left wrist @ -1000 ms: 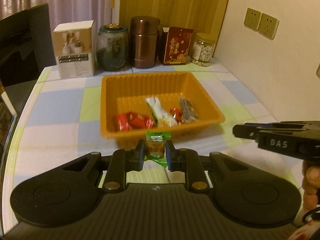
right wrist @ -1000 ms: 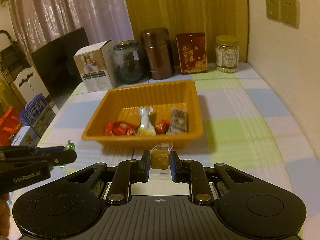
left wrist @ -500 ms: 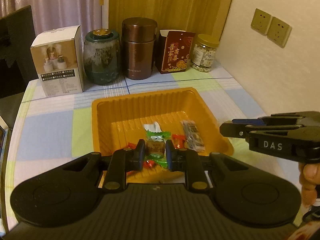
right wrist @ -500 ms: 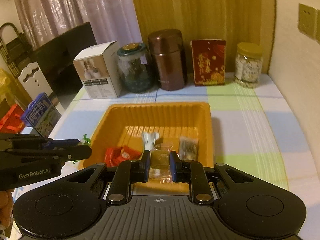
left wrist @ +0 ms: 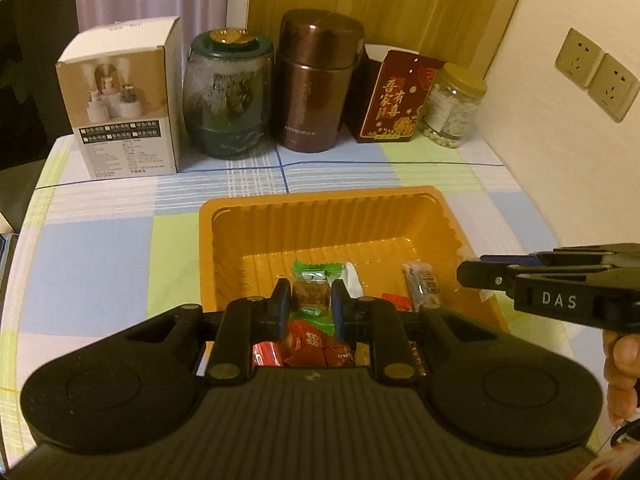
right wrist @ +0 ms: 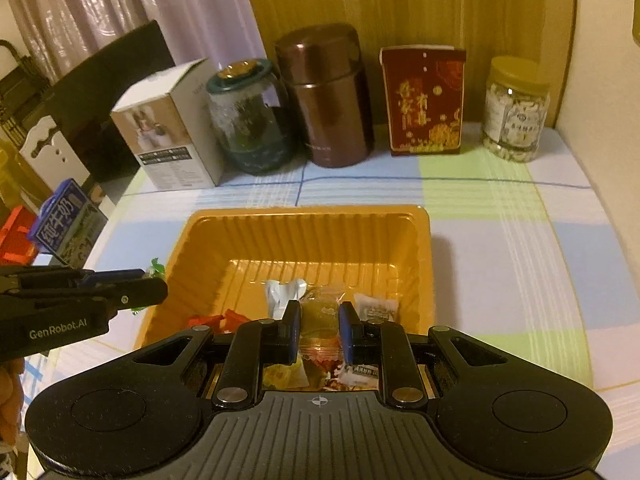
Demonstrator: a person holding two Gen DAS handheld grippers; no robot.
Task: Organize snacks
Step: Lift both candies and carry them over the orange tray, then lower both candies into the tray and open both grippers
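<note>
Backdrop: checked cloth on the bench (left wrist: 100, 248), wood panelling at the far side, a row of containers along the far edge.
Left wrist view, tray: orange tray (left wrist: 320, 204), ribbed moulded plastic, glossy, holding red candies (left wrist: 316, 346) near the front.
Left wrist view, claw: left claw (left wrist: 310, 303) pinched narrowly on a green-wrapped candy (left wrist: 314, 288), crinkly twisted film, held above the tray floor.
Left wrist view, far row: white carton (left wrist: 120, 104), green glass jar (left wrist: 228, 96), brown metal flask (left wrist: 316, 80).
Right wrist view, claw: right claw (right wrist: 319, 330) closed on a clear-wrapped amber candy (right wrist: 320, 316), over the near middle of the tray (right wrist: 308, 216).
Right wrist view, contents: white sachet (right wrist: 280, 294), small white packet (right wrist: 376, 308).
Doing it well: lower both candies close to the tray floor, part the fingers gently, likely one side at a time; slick film may cling.
</note>
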